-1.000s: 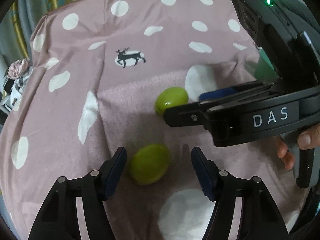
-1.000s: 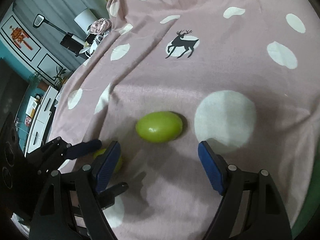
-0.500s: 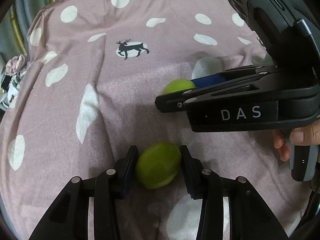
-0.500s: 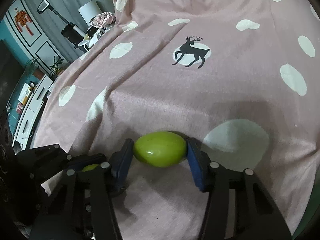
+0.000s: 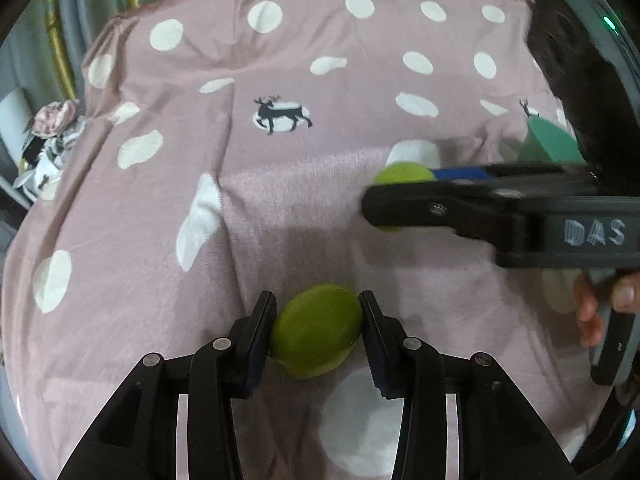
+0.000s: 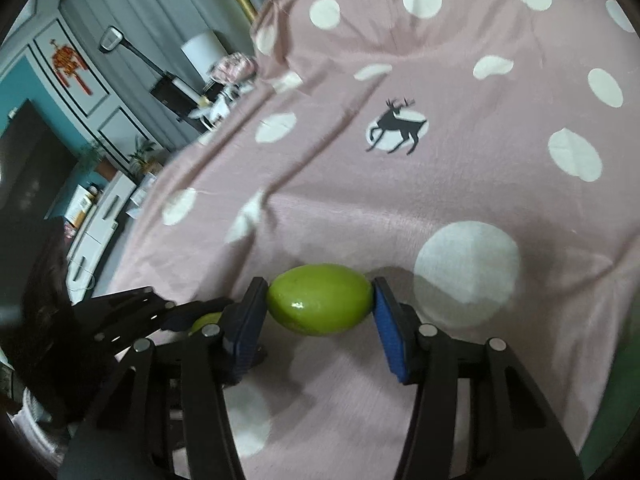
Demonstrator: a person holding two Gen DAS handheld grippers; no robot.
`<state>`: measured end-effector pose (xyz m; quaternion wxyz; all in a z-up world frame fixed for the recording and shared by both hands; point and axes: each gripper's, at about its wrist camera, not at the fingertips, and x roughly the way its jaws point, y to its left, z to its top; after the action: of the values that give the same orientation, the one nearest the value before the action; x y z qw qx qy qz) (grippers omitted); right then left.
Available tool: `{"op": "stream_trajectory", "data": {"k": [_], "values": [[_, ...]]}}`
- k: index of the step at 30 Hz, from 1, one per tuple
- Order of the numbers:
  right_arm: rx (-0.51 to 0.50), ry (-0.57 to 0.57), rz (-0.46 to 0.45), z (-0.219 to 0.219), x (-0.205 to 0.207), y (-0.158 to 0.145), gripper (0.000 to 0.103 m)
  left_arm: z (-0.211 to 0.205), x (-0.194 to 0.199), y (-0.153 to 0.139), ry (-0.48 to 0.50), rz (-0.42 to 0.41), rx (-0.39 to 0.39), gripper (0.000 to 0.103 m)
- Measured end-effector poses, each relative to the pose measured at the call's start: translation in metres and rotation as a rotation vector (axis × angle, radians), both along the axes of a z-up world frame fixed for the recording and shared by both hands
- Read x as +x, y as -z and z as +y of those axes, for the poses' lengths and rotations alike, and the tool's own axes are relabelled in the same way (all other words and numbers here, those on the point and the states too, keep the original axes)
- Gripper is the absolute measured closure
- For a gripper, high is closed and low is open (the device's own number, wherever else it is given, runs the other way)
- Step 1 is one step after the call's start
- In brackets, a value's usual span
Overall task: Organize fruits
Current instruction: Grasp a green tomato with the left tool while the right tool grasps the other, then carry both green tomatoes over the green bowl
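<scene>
A: What's under you?

B: A pink spotted blanket (image 5: 280, 208) fills both views, deer print (image 5: 282, 114) upper centre.

A: Your tongs?

B: Your left tongs (image 5: 318, 330) have just clamped a green fruit (image 5: 316, 330) at lower centre. Your right tongs (image 6: 320, 306) have just clamped the other green fruit (image 6: 320, 304), lower centre there.

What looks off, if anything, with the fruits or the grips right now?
Nothing stands out. Each gripper is shut squarely on one green fruit: left gripper on the near fruit, right gripper on the far fruit. The blanket is unstained.
</scene>
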<state>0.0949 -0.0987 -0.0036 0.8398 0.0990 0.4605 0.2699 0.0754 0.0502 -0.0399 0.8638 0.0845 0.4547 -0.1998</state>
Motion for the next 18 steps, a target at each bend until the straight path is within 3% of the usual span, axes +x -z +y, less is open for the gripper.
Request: {"op": "stream_trajectory", "data": {"k": [18], "values": [[-0.003, -0.013, -0.104, -0.040, -0.097, -0.050, 0.050, -0.009, -0.065, -0.056, -0.108, -0.155, -0.035, 0.061]]}}
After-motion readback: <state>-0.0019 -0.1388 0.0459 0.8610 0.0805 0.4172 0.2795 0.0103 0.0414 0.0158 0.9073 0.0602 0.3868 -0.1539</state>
